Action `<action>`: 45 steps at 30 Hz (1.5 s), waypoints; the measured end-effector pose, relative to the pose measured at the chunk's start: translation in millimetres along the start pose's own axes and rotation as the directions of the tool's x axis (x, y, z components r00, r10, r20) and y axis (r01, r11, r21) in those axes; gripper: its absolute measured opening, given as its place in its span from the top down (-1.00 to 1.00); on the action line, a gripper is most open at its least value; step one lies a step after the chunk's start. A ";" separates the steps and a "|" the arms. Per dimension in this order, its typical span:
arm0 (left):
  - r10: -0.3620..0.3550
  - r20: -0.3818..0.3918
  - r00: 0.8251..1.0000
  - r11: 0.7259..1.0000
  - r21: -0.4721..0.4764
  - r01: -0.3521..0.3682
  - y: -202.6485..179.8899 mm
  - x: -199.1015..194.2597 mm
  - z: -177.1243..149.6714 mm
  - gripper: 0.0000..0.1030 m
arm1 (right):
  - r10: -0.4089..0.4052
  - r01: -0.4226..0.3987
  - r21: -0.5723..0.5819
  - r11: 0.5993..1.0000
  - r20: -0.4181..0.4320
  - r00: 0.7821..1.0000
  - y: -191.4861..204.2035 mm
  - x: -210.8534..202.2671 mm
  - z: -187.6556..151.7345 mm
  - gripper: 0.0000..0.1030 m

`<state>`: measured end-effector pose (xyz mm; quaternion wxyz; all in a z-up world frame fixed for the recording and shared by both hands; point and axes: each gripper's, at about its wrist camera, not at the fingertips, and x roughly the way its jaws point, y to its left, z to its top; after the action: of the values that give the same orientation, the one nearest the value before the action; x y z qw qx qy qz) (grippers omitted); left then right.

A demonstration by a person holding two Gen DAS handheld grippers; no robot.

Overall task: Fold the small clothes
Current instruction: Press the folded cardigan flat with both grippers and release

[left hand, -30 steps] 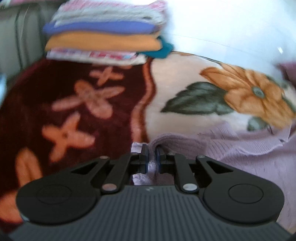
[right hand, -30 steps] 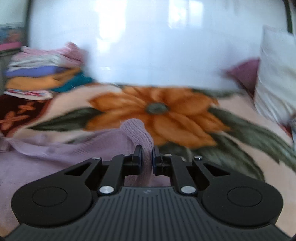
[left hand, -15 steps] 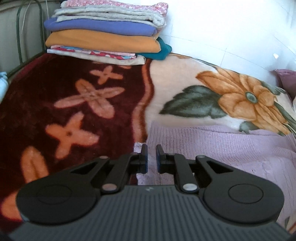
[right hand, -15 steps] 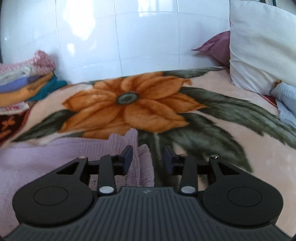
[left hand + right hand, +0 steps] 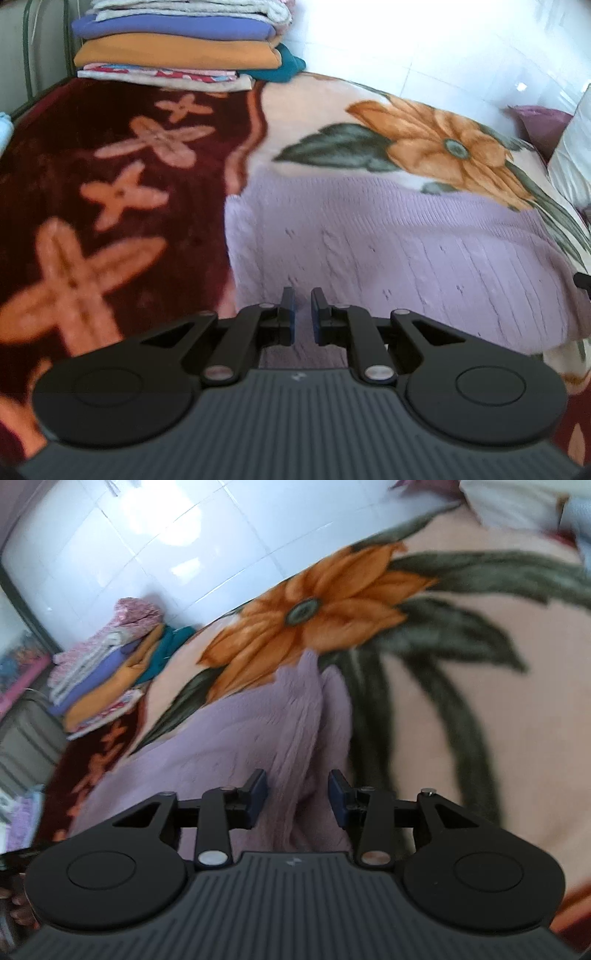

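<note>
Left gripper level over lilac sweater, fingers narrowly apart, empty; right gripper rolled sideways, fingers wide, straddling sweater's bunched edge

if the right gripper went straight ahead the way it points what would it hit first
Most likely the lilac sweater: its raised fold lies right ahead of the open right gripper, between the fingers. Depth is unclear in this blurred view.

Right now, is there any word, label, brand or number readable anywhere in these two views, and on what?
None can be read.
Small pale logo mark on the right tool's body: a symbol, no letters.
Same mark on the left tool: too small to read.
Printed cloth in the folded clothes pile: pattern only.
</note>
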<state>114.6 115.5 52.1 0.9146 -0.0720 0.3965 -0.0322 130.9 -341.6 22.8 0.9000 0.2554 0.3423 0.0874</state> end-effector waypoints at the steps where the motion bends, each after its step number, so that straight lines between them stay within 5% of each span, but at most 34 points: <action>1: 0.003 0.002 1.000 1.000 0.006 -0.003 -1.7 -0.8 -2.0 0.74 | 0.027 -0.027 -0.002 1.000 0.011 1.000 -0.6 -0.5 -1.4 0.49; 2: 0.009 0.003 1.000 1.000 0.013 -0.009 -3.3 -1.0 -4.0 0.74 | 0.059 -0.058 -0.011 0.998 0.016 0.998 -0.8 -0.1 -0.9 0.76; 4: 0.018 0.001 1.000 1.000 0.021 -0.018 -6.0 -0.9 -6.8 0.74 | 0.049 -0.048 -0.031 0.998 0.032 0.998 -1.2 -0.5 3.0 0.87; 11: 0.023 -0.005 1.000 1.000 0.016 -0.023 -5.3 1.5 -10.7 0.74 | -0.204 0.212 -0.105 0.972 0.084 0.975 -16.2 6.2 13.6 0.88; 13: 0.023 -0.005 1.000 1.000 0.020 -0.023 -5.2 1.7 -10.6 0.74 | -0.204 0.208 -0.101 0.973 0.051 0.978 -22.2 8.4 14.9 0.86; 15: 0.025 -0.003 1.000 0.999 0.023 -0.025 -5.6 2.0 -11.5 0.74 | -0.175 0.179 -0.070 0.981 0.066 0.982 -22.3 4.7 18.9 0.71; 17: 0.028 -0.002 1.000 1.000 0.015 -0.028 -5.7 2.3 -11.7 0.74 | -0.158 0.167 -0.084 0.982 0.104 0.982 -12.9 4.4 27.1 -0.01; 18: 0.028 0.000 1.000 1.000 0.012 -0.028 -5.6 2.0 -11.9 0.74 | -0.156 0.169 -0.096 0.981 0.123 0.980 -7.4 7.1 32.3 -0.15; 24: 0.023 0.003 1.000 0.999 -0.022 -0.023 -3.5 1.5 -12.7 0.74 | -0.128 0.140 -0.115 0.983 0.107 0.986 13.5 48.6 57.0 -0.18; 27: 0.022 0.003 1.000 0.999 -0.031 -0.022 -3.3 1.4 -13.0 0.74 | -0.167 0.176 -0.152 0.973 0.075 0.983 18.1 73.3 57.0 0.03; 28: 0.022 0.004 1.000 0.999 -0.030 -0.022 -3.4 1.3 -13.3 0.74 | -0.180 0.185 -0.174 0.967 0.044 0.983 19.0 83.6 55.1 0.45; 29: 0.022 0.004 1.000 0.999 -0.030 -0.022 -3.3 1.2 -13.3 0.74 | -0.180 0.183 -0.198 0.963 0.031 0.983 20.2 88.7 53.1 0.66; 33: 0.020 0.006 1.000 0.999 -0.032 -0.020 -2.7 2.1 -14.4 0.74 | -0.216 0.244 -0.270 0.931 0.130 0.968 23.6 85.2 50.0 0.74; 38: 0.022 0.006 1.000 0.999 -0.041 -0.021 -3.3 0.6 -15.3 0.74 | -0.229 0.245 -0.184 0.952 0.104 0.968 0.6 94.9 54.7 0.71; 39: 0.022 0.003 1.000 0.999 -0.043 -0.022 -3.4 0.1 -15.2 0.74 | -0.222 0.237 -0.175 0.956 0.104 0.970 -0.1 92.5 54.6 0.68; 43: 0.024 -0.010 1.000 0.998 -0.061 -0.024 -4.2 -4.1 -14.0 0.74 | -0.184 0.188 -0.038 0.981 0.096 0.978 -11.4 71.4 51.7 -0.22; 45: 0.021 -0.021 1.000 0.998 -0.060 -0.022 -6.3 -6.5 -14.6 0.74 | -0.176 0.176 0.018 0.984 0.104 0.979 -17.0 57.7 45.7 -0.29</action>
<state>99.4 108.4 47.9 0.9082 -0.0947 0.4075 -0.0110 204.1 -355.3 10.0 0.9199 0.2321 0.3159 -0.0076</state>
